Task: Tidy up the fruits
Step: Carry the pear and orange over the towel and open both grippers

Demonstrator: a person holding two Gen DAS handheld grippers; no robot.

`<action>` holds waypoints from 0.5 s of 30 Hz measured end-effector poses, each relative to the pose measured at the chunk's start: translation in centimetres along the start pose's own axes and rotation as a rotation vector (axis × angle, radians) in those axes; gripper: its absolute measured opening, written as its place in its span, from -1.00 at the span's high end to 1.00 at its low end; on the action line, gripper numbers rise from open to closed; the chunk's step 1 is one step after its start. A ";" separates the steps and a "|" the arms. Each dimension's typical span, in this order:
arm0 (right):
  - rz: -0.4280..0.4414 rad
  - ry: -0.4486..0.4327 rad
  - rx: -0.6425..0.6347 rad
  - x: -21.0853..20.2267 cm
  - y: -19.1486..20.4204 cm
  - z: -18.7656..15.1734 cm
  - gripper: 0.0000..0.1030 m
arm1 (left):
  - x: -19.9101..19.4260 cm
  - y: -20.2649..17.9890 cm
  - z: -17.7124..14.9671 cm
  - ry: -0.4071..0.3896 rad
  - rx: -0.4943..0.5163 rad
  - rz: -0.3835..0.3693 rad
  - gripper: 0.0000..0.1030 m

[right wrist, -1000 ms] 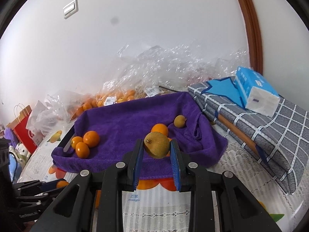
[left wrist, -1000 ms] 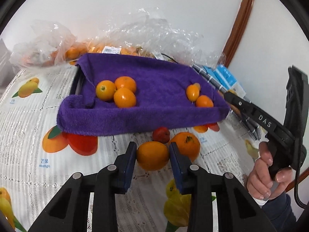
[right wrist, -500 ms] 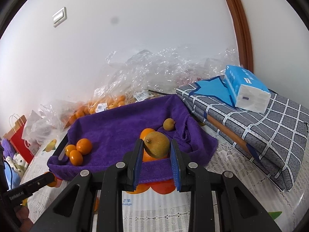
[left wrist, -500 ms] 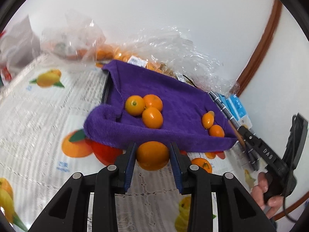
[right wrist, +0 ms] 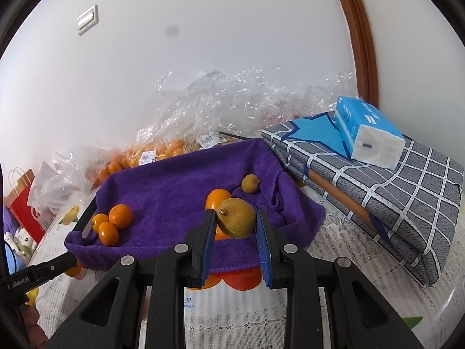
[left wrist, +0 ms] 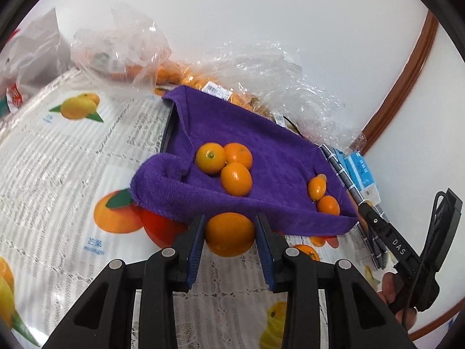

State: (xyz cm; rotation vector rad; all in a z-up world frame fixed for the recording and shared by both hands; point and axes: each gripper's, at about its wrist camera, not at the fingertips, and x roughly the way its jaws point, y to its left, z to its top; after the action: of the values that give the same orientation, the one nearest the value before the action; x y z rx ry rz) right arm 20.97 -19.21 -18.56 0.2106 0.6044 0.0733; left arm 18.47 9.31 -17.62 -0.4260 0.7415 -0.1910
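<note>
Left gripper (left wrist: 229,234) clamped on an orange (left wrist: 229,235) before the purple towel (left wrist: 261,145); right gripper (right wrist: 235,222) clamped on a brownish fruit (right wrist: 236,217) above it

Bright, even, soft light; shadows are faint. Glare glints on the plastic bags (right wrist: 221,101). Fisheye bending curves the edges, with dark corners.

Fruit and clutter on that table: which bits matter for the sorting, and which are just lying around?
Part of the job:
orange in left gripper
brownish fruit in right gripper
purple-towelled tray

Just lying about:
tissue pack
checked cloth
red bag
</note>
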 end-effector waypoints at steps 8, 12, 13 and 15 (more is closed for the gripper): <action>-0.004 0.019 0.027 0.4 -0.6 0.0 0.47 | -0.4 0.0 -0.1 -0.022 -0.013 0.029 0.36; -0.002 0.023 0.038 0.5 -0.8 0.1 0.47 | -0.5 0.0 0.0 -0.030 -0.009 0.049 0.36; 0.000 0.021 0.039 0.4 -0.8 0.1 0.47 | -0.6 0.1 0.0 -0.035 -0.010 0.050 0.36; 0.000 0.018 0.032 0.4 -0.7 0.1 0.47 | -0.8 0.2 0.1 -0.048 -0.013 0.058 0.36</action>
State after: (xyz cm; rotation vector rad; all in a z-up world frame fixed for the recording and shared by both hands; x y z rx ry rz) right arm 21.31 -19.84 -18.86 0.2411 0.6243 0.0658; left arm 17.96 9.77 -17.12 -0.4199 0.7078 -0.1215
